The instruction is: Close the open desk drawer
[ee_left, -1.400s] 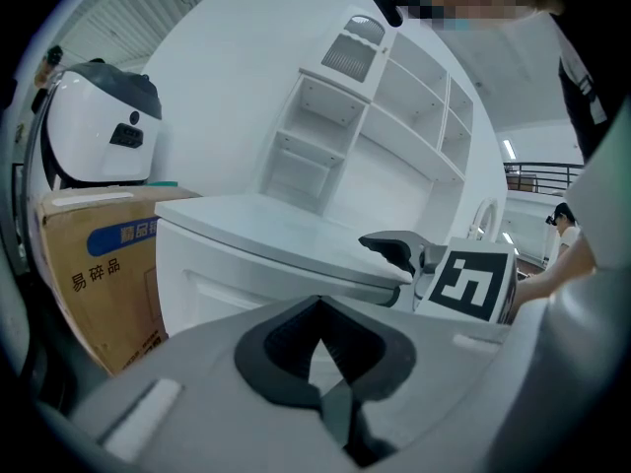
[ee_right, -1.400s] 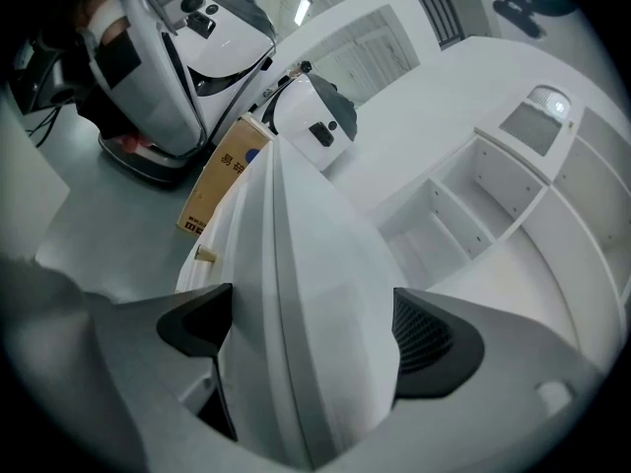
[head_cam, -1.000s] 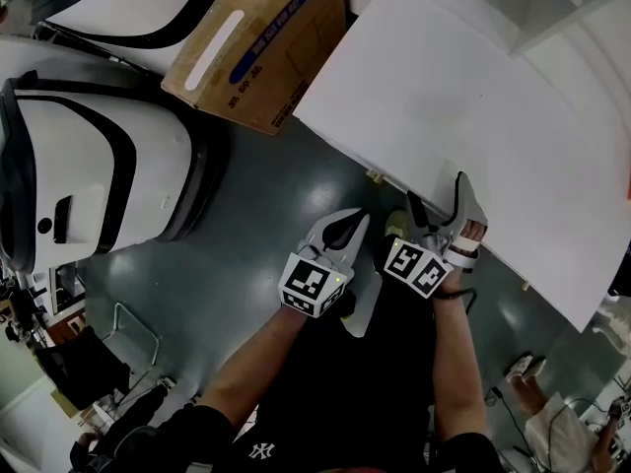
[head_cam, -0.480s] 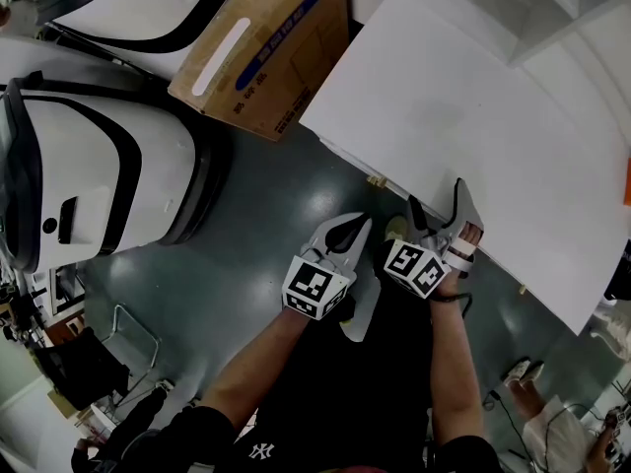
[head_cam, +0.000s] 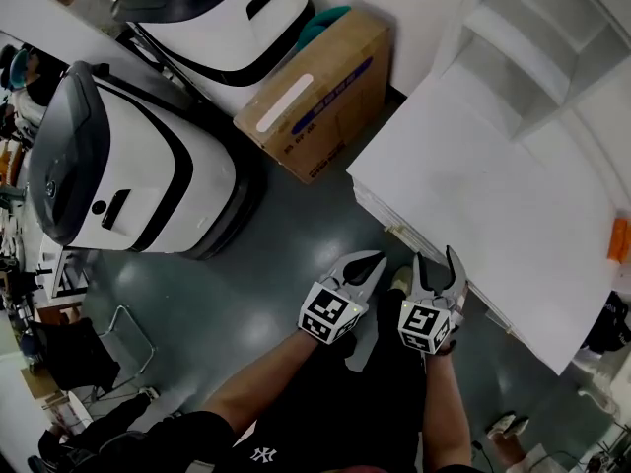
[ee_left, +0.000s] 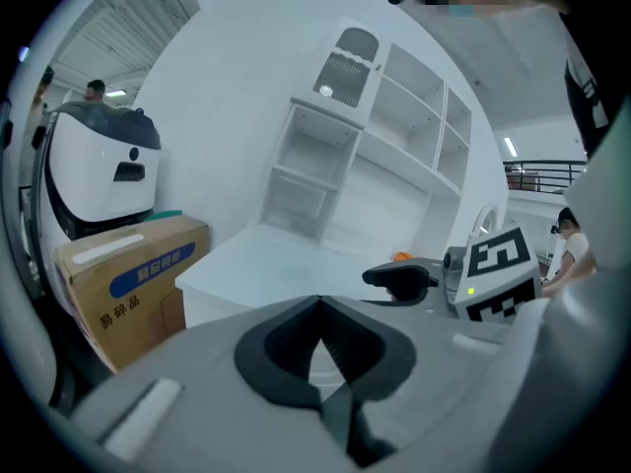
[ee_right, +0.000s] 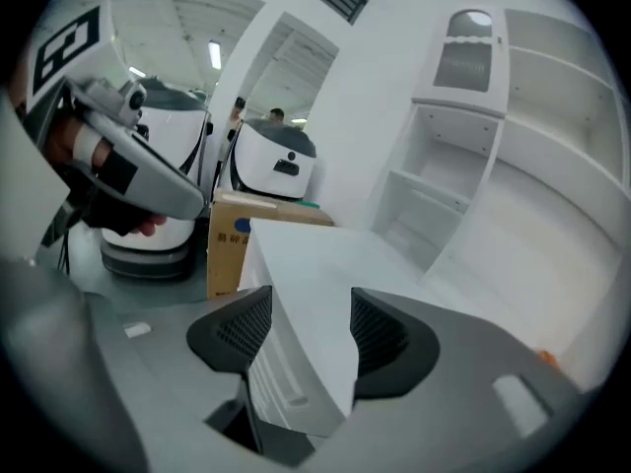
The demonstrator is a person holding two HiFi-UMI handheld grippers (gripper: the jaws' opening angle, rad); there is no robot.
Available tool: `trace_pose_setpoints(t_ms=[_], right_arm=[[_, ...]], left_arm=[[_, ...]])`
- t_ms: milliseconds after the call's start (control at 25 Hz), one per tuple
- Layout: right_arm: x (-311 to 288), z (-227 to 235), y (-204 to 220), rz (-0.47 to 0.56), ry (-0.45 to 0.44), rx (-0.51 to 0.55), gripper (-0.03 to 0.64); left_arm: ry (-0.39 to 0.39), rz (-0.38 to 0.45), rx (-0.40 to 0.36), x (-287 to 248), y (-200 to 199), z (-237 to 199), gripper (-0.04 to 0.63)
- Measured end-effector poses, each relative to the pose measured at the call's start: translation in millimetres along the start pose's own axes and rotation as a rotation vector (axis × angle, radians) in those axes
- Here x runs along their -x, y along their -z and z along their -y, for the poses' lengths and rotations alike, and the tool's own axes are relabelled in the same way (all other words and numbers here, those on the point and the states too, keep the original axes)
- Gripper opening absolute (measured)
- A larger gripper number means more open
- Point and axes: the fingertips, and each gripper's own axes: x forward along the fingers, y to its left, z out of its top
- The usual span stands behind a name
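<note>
The white desk [head_cam: 473,185] fills the right of the head view. Its drawer fronts [head_cam: 380,215] run under its near-left edge, and I cannot tell whether one stands out. My right gripper [head_cam: 436,262] is open just short of that edge, fingers toward the desk. The right gripper view has the desk corner [ee_right: 306,274] and drawer fronts [ee_right: 276,382] framed between the spread jaws of that gripper [ee_right: 311,313], which hold nothing. My left gripper [head_cam: 381,257] hangs over the floor just left of it, shut and empty [ee_left: 317,301].
A cardboard box [head_cam: 315,101] stands on the grey floor against the desk's far-left corner. Two large white-and-black machines [head_cam: 138,166] [head_cam: 217,8] stand left of it. White shelves [head_cam: 532,57] rise behind the desk. A small orange thing [head_cam: 618,239] lies at the desk's right.
The head view has swung up and left, so more of the room shows. Both grippers now sit closer together, and the right one points straighter at the desk's edge.
</note>
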Motion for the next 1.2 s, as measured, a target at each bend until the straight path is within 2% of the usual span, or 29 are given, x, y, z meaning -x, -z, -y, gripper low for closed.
trace_pose_setpoints(t_ms=[200, 280, 360, 480, 640, 960, 1200], right_arm=[[28.9, 15.6, -33.9, 0.023, -0.063, -0.186, 0.181], [40.2, 16.4, -48.4, 0.047, -0.096, -0.271, 0.093], [56.0, 12.7, -62.4, 0.079, -0.133, -0.344, 0.035], [78.8, 6.7, -86.4, 0.129, -0.190, -0.427, 0.028], [105.3, 4.0, -120.9, 0.196, -0.236, -0.485, 0.028], [145.2, 12.8, -179.4, 0.302, -0.271, -0.519, 0.028], [177.1, 22.9, -222.7, 0.390, -0.287, -0.528, 0.026]], left_arm=[[0.023, -0.001, -0.022, 15.3, -33.2, 23.5, 0.002], [0.032, -0.001, -0.033, 23.2, -45.1, 29.8, 0.002], [0.041, 0.006, -0.037, 36.9, -56.9, 37.6, 0.002], [0.044, 0.029, -0.034, 57.8, -76.6, 46.5, 0.002], [0.041, 0.054, -0.021, 80.1, -102.7, 52.3, 0.002], [0.035, 0.102, -0.032, 111.1, -154.3, 64.4, 0.002], [0.025, 0.169, -0.033, 137.5, -195.7, 72.3, 0.002]])
